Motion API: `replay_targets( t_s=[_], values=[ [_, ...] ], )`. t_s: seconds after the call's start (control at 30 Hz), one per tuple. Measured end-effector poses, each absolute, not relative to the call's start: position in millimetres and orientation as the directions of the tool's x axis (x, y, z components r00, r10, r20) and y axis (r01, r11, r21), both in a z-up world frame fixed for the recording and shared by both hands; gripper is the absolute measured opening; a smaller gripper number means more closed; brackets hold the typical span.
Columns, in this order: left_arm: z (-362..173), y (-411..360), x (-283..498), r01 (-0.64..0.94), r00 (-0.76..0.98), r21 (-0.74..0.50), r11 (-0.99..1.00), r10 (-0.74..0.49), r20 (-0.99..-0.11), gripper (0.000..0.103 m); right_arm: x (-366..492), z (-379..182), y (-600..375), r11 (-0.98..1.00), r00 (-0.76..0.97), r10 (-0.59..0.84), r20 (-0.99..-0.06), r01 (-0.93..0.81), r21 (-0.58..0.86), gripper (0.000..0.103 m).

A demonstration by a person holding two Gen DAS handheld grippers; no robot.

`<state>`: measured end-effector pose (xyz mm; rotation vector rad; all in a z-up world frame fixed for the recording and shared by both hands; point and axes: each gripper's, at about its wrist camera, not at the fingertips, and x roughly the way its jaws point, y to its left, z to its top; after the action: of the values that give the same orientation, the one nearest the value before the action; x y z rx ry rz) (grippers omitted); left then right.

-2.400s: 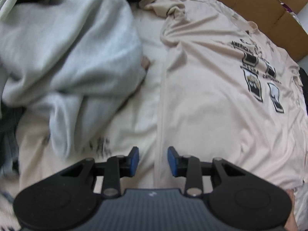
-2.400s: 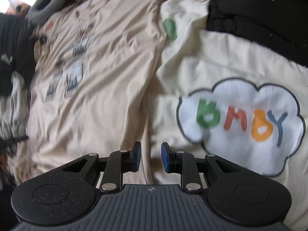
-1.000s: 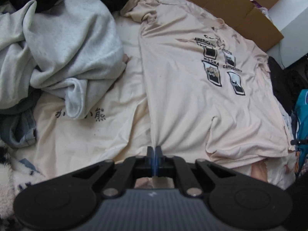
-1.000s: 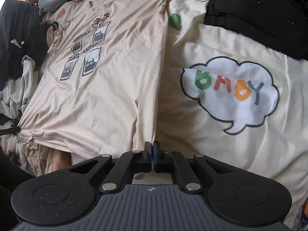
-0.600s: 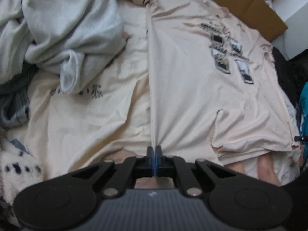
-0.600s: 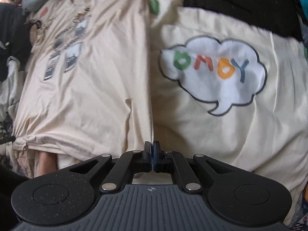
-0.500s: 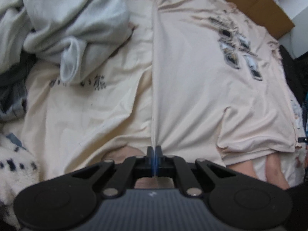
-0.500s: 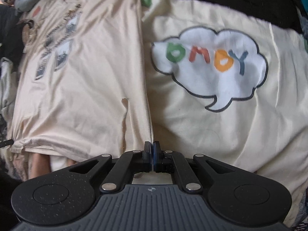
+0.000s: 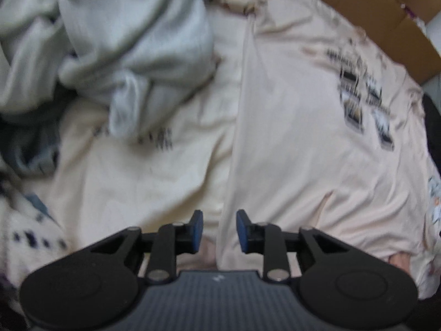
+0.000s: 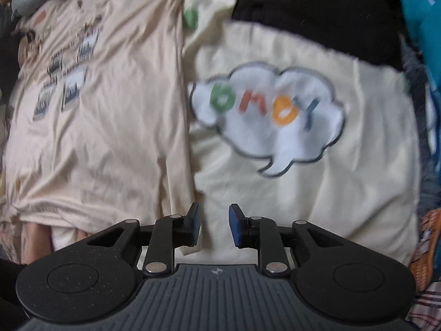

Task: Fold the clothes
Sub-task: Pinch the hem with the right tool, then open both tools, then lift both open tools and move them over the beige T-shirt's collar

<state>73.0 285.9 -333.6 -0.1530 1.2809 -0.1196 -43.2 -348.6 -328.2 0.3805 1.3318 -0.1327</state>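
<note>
Beige T-shirt [image 9: 297,143] spread flat, print up, on cream bedding [image 9: 143,187]; left gripper [image 9: 217,231] and right gripper [image 10: 214,226] both opening, nothing pinched; judged light, limp, crease-prone, best taken at the hem corners or side seams.

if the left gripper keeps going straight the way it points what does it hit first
Most likely the side edge of the beige t-shirt, which runs between the opening jaws of the left gripper, untouched by its pads; the cream bedsheet lies just beside it.

Black left gripper [image 9: 217,231] with blue-padded fingers [image 9: 196,230], silver screws, ribbed grey base.
</note>
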Motion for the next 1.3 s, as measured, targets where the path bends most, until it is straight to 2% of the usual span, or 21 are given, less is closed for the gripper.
replay_targets(
  t_s=[0.07, 0.13, 0.3, 0.53, 0.6, 0.63, 0.67, 0.83, 1.03, 1.3],
  values=[
    [-313.5, 285.6, 82.9, 0.001, 0.317, -0.165, 0.986, -0.157, -0.935, 0.033, -37.5, -314.1, -358.9, 0.929, 0.266, 0.115, -0.957, 0.312, 0.198, 0.030],
    [-292.0, 286.9, 94.7, -0.007, 0.356, -0.154, 0.988, -0.141, -0.924, 0.041, -32.1, -298.6, -366.3, 0.929, 0.294, 0.104, -0.950, 0.311, 0.198, 0.034],
    [-243.2, 281.8, 122.1, -0.026, 0.436, -0.145, 0.989, -0.119, -0.892, 0.044, -15.0, -260.1, -380.5, 0.925, 0.362, 0.078, -0.929, 0.320, 0.203, 0.035],
    [-179.9, 278.1, 146.0, -0.035, 0.517, -0.156, 0.987, -0.115, -0.848, 0.057, 3.5, -207.5, -388.9, 0.924, 0.457, 0.053, -0.888, 0.314, 0.216, 0.036],
    [-163.3, 275.5, 149.8, -0.033, 0.531, -0.151, 0.988, -0.110, -0.840, 0.060, 7.7, -191.6, -390.0, 0.927, 0.483, 0.045, -0.874, 0.307, 0.217, 0.041],
    [-155.0, 274.1, 151.6, -0.032, 0.538, -0.147, 0.989, -0.107, -0.836, 0.061, 9.4, -182.8, -390.6, 0.928, 0.499, 0.041, -0.866, 0.302, 0.218, 0.048],
    [-146.7, 273.0, 152.1, -0.029, 0.545, -0.144, 0.989, -0.105, -0.832, 0.062, 11.1, -174.1, -391.2, 0.930, 0.515, 0.037, -0.856, 0.297, 0.219, 0.050],
    [-107.8, 268.3, 153.7, -0.019, 0.580, -0.131, 0.991, -0.096, -0.809, 0.069, 18.5, -136.2, -393.6, 0.934, 0.573, 0.029, -0.819, 0.276, 0.226, 0.050],
    [-72.6, 261.7, 157.3, -0.009, 0.612, -0.134, 0.991, -0.101, -0.784, 0.071, 33.2, -101.5, -388.9, 0.942, 0.618, 0.039, -0.785, 0.239, 0.235, 0.051],
    [-61.0, 260.2, 180.1, 0.008, 0.628, -0.131, 0.991, -0.107, -0.771, 0.072, 68.9, -78.6, -373.9, 0.954, 0.644, 0.066, -0.763, 0.183, 0.238, 0.052]
  ],
)
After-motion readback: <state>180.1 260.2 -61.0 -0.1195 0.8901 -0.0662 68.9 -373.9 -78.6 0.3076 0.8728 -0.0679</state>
